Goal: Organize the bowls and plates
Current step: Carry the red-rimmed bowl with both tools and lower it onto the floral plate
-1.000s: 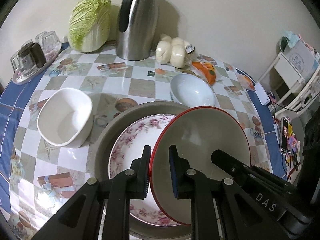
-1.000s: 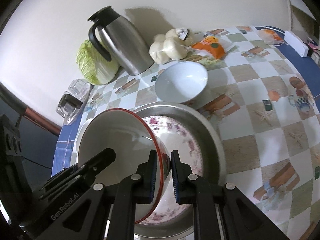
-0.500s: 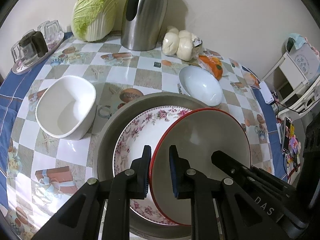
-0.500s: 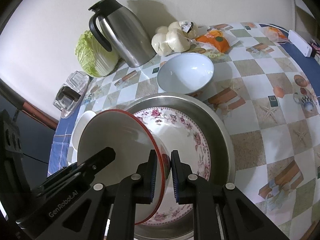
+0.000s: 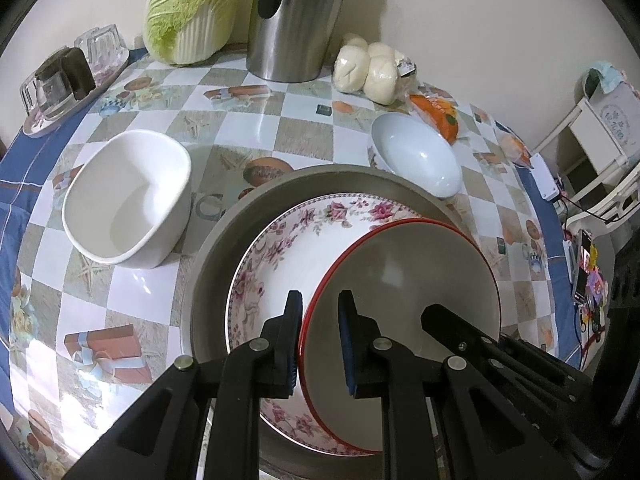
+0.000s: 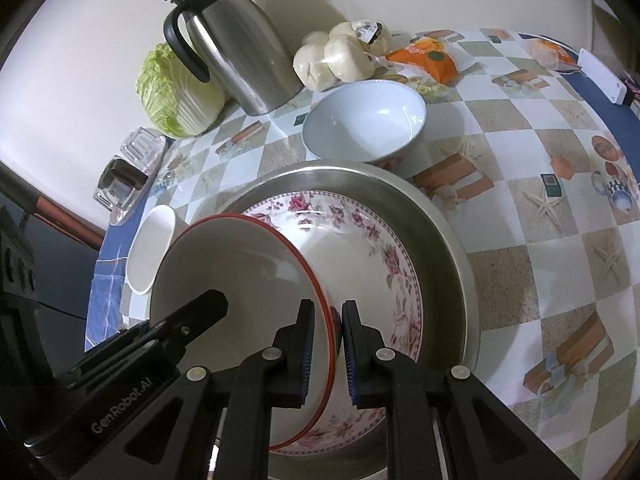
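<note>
Two black two-finger grippers share one red-rimmed bowl (image 5: 408,276), gripping it from opposite sides. The left gripper (image 5: 319,340) has its blue-padded jaws astride the bowl's near-left rim, the outer pad against the wall and a sliver of space showing by the inner pad; the hold reads as a light clamp on the rim. The right gripper (image 6: 324,346) has its jaws clenched tight on the opposite rim, the thin red edge pinched between the ribbed blue pads. Each gripper's fingers appear in the other's view, reaching across the bowl's pale grey, smooth, glossy inside.

The bowl is round and shallow, tilted, and sits low inside one floral plate (image 5: 276,248), a deep white ceramic dish with pink roses around its border. That plate lies in one round metal basin (image 5: 208,264) of dull brushed steel, whose rim circles it.

Beside the basin stand two more bowls: one square white bowl (image 5: 128,196) with rounded corners and thick walls, to the left, and one round pale blue bowl (image 5: 416,160), glossy, behind and to the right, close to the basin rim.

All rest on a table (image 5: 132,292) covered in a shiny checkered oilcloth with printed pictures and a blue border. Along the wall sit one napa cabbage (image 5: 192,8), one stainless steel carafe (image 5: 292,20) with a black handle, one plastic bag of white steamed buns (image 5: 370,72), one orange snack packet (image 5: 436,114), and a clear tray of upturned glasses (image 5: 68,76).
</note>
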A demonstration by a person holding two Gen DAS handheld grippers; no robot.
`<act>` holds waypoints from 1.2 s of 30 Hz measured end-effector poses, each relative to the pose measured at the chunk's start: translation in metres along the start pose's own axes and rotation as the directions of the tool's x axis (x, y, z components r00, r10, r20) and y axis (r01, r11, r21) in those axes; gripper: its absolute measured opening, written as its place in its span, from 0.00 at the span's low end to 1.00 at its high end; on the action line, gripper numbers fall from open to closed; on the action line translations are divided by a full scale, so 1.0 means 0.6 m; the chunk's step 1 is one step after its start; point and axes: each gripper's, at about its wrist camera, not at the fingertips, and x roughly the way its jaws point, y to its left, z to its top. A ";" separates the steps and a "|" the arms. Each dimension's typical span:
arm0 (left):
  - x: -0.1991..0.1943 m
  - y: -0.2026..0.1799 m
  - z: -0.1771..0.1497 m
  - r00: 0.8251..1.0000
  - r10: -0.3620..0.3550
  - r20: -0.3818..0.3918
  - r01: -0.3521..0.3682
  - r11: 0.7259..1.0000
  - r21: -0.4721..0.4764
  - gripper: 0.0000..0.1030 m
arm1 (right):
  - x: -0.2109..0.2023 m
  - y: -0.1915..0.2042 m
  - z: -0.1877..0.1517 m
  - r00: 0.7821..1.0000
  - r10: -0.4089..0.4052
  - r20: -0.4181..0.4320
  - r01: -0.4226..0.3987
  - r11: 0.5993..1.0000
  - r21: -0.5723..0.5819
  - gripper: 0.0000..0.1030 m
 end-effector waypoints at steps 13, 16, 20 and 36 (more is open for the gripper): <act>0.013 0.014 0.001 1.000 0.004 -0.015 -0.005 0.999 -0.037 0.18 | 0.013 0.004 0.002 1.000 0.018 0.001 -0.018 1.000 0.015 0.17; 0.013 0.014 0.002 1.000 0.002 -0.015 -0.003 0.999 -0.044 0.19 | 0.014 0.004 0.002 1.000 0.022 0.005 -0.022 1.000 0.017 0.17; 0.013 0.014 0.002 1.000 0.001 -0.015 -0.002 0.999 -0.050 0.20 | 0.015 0.006 0.003 1.000 0.025 0.013 -0.025 1.000 0.019 0.17; 0.013 0.018 0.003 1.000 -0.010 -0.023 0.009 0.998 -0.070 0.23 | 0.014 0.006 0.003 1.000 0.021 0.014 -0.021 1.000 0.012 0.18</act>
